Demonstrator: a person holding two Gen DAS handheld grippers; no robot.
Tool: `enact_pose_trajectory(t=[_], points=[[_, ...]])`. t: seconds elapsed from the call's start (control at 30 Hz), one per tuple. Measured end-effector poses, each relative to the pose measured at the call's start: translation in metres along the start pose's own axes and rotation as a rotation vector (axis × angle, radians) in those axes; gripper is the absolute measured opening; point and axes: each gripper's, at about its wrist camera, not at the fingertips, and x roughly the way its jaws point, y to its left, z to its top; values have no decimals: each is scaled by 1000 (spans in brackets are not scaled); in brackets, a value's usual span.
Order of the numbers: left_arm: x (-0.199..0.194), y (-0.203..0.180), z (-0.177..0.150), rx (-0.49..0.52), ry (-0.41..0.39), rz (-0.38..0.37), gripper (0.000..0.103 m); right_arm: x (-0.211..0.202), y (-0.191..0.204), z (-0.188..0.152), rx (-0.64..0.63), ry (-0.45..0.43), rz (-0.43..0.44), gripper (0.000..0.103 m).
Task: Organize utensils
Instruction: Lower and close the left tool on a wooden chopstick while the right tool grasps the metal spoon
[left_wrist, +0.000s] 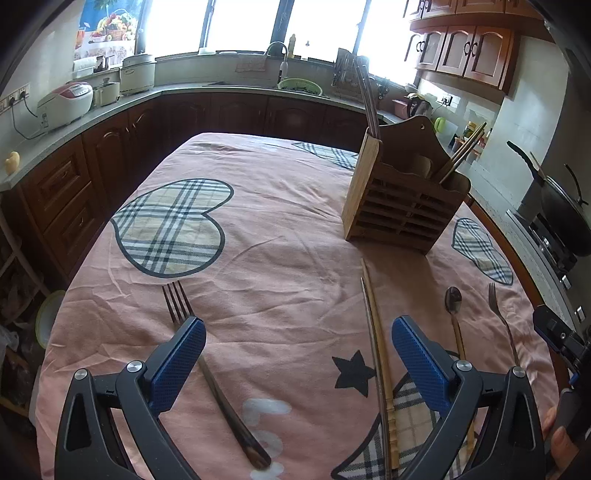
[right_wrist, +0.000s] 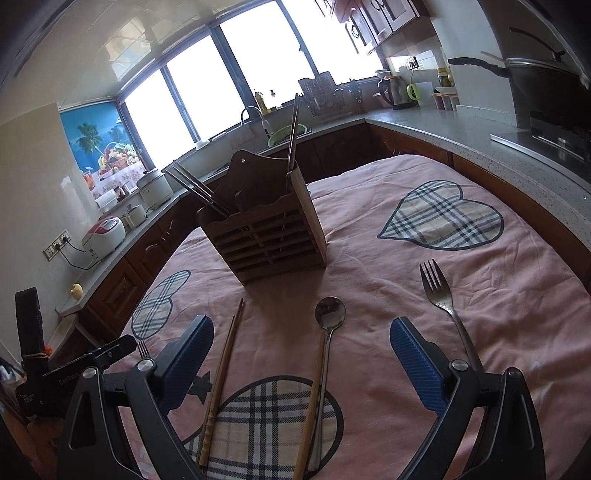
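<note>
Both claws released over the pink-clothed worktop (left_wrist: 280, 229): left claw (left_wrist: 298, 345) hiding part of a fork (left_wrist: 177, 302), right claw (right_wrist: 301, 343) above spoon (right_wrist: 330, 314) and chopsticks (right_wrist: 225, 354), handle ends cut off; wooden holder (right_wrist: 266, 236) mid-worktop.

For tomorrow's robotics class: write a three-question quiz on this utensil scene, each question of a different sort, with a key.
1. True or false: the left gripper is shut on a fork.
2. How many forks lie on the cloth?
3. What lies between the right gripper's fingers? A) spoon B) knife C) cup

Key: 1 false, both grippers are open. 2 two: one, another. 3 A, the spoon; the holder stands beyond.
</note>
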Motion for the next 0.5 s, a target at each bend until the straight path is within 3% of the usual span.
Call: enact_pose_trajectory(t=[0.5], points=[[42,-14,7,30,89,2,101,42,-2,-2,-47,119,-32,95]])
